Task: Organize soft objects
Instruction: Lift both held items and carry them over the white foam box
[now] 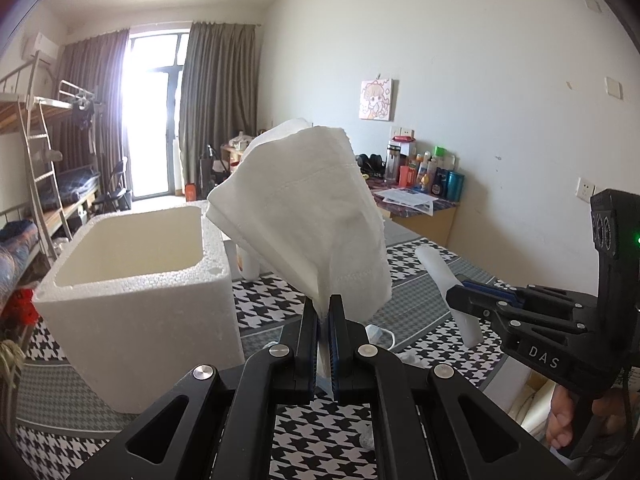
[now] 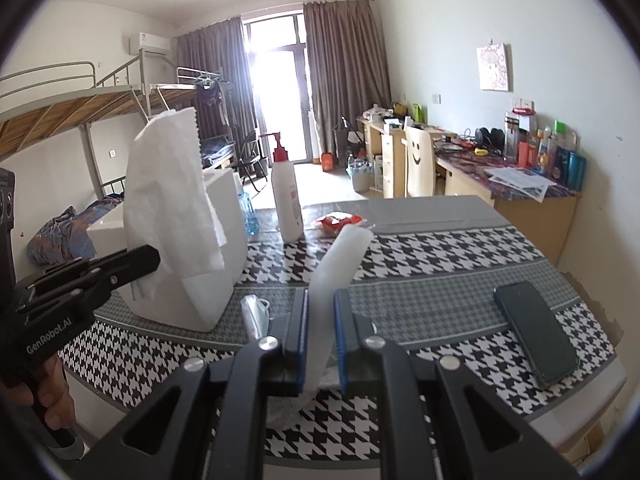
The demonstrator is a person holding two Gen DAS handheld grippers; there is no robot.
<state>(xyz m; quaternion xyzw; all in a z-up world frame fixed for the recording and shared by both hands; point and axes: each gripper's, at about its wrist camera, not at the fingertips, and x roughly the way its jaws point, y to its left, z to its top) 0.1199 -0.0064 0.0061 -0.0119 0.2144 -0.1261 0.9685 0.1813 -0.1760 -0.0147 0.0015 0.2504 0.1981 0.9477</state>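
- Tissue, a folded white sheet, stands up from the left gripper, whose jaws are pinched tight on its lower corner; it hangs in the air just beside the open foam box.
- Foam box sits near the left edge of the houndstooth tablecloth; its opening faces up and looks empty as far as the left wrist view shows.
- Right gripper is clenched on a pale soft roll, held above the middle of the table.
- Judgement: the step in hand is likely dropping the tissue into the box. Carry it fully over the opening, lower it past the rim, and only then let go, since a light sheet may drift or catch on the wall.
- Hard to make out: the box floor, what the roll is made of, and the crumpled clear plastic lying by the box.
- Pump bottle and phone also stand on the table.
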